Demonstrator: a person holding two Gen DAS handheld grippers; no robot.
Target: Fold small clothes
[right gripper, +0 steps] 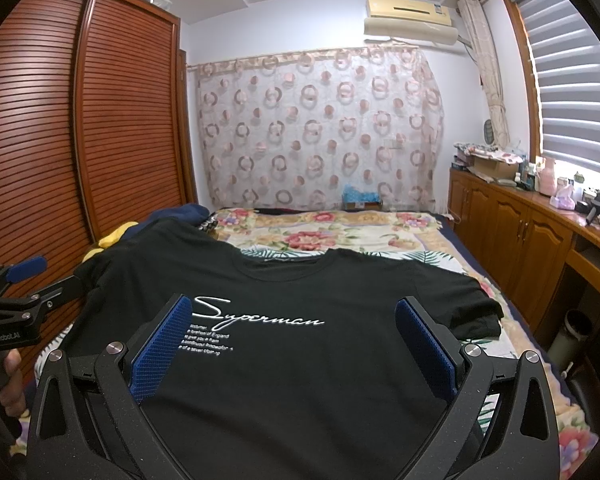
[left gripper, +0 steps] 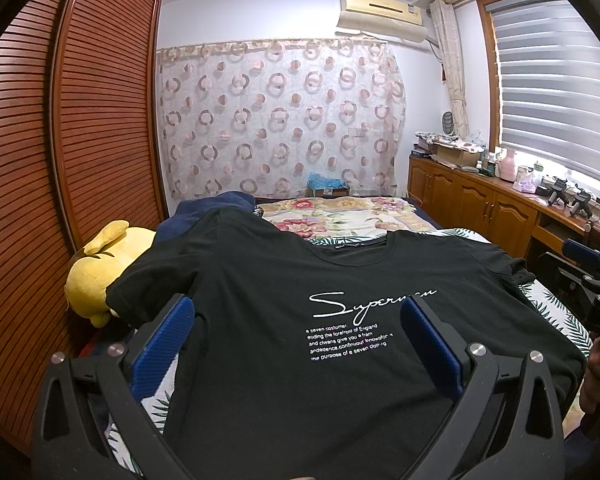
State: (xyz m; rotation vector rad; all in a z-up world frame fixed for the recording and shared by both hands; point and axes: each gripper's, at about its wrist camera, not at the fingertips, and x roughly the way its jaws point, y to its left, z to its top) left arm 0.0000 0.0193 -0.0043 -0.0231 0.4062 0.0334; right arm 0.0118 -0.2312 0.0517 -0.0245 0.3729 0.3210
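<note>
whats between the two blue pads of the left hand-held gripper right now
Only the spread-out black printed t-shirt, seen in the left wrist view. The left hand-held gripper is open, hovering over the shirt's chest and white lettering; nothing is pinched.

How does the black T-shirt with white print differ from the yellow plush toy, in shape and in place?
The black T-shirt lies flat, spread over the bed; the yellow plush toy is rounded and bulky. The T-shirt lies mid-bed between both open grippers; the toy sits at the bed's left edge, partly under the T-shirt's sleeve. Both are soft.

Louvred wardrobe (left gripper: 80,120) left, window blinds (left gripper: 556,80) right, AC (left gripper: 382,14) above curtain (left gripper: 280,120).
</note>
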